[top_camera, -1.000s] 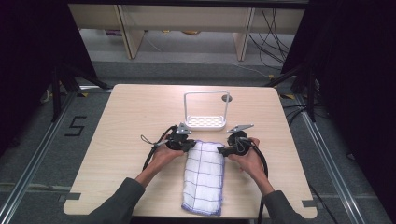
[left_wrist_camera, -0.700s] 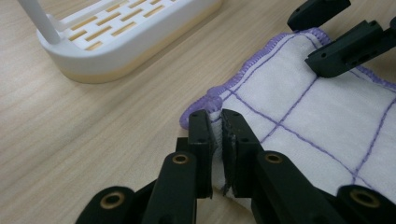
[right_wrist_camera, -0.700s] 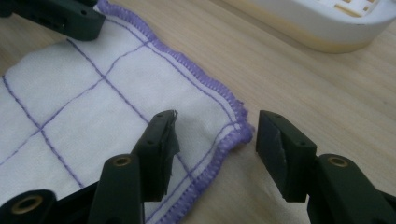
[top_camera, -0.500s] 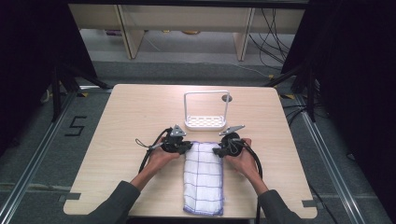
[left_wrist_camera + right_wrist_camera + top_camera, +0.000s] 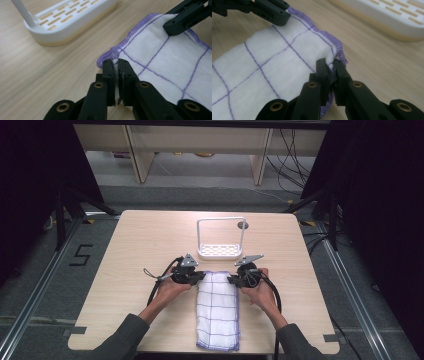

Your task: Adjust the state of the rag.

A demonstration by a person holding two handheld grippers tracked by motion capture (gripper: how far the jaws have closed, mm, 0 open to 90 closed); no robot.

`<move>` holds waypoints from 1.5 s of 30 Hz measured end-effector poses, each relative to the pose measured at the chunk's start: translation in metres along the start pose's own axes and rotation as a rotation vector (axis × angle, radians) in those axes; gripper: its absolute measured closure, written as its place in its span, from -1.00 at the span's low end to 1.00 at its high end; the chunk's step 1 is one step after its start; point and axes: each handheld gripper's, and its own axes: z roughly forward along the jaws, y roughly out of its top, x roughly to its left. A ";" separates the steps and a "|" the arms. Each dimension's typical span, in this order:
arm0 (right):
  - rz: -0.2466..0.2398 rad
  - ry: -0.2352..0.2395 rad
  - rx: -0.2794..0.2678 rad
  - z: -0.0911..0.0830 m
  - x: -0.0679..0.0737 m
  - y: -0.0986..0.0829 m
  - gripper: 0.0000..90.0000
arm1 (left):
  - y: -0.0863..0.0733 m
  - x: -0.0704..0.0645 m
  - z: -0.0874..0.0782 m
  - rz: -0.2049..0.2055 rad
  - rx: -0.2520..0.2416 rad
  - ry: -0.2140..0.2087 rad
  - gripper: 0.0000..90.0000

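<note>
A white cloth with purple grid lines and purple hem lies lengthwise on the wooden table, its near end at the front edge. My left gripper is shut on the cloth's far left corner, which bunches between the jaws. My right gripper is shut on the far right corner. In the left gripper view the right gripper's jaws sit on the cloth at upper right; in the right gripper view the left gripper's jaws sit on the cloth at upper left.
A white slotted rack with a tall hoop handle stands just beyond the cloth; its base is close to both grippers. A small round hole sits in the table behind it. Cables trail from both grippers.
Both grippers have slid toward the person with the cloth's far corners in them, dragging the cloth nearer the front edge and away from the rack.
</note>
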 end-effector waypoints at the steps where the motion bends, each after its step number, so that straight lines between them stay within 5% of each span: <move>1: -0.015 0.003 -0.015 -0.005 0.000 0.002 0.89 | 0.001 -0.001 -0.002 -0.007 -0.009 0.001 0.87; 14: -0.062 0.038 -0.156 -0.059 0.019 0.015 0.90 | 0.035 -0.017 -0.064 0.003 -0.145 -0.049 0.86; 25: -0.115 0.061 -0.263 -0.106 0.033 0.040 0.90 | 0.071 -0.027 -0.111 0.042 -0.185 -0.075 0.87; 35: -0.183 0.004 -0.355 -0.148 0.035 0.074 0.90 | 0.127 -0.022 -0.141 0.082 -0.204 -0.038 0.88; 45: -0.148 -0.016 -0.395 -0.156 0.013 0.119 0.90 | 0.173 0.000 -0.143 0.071 -0.214 0.036 0.88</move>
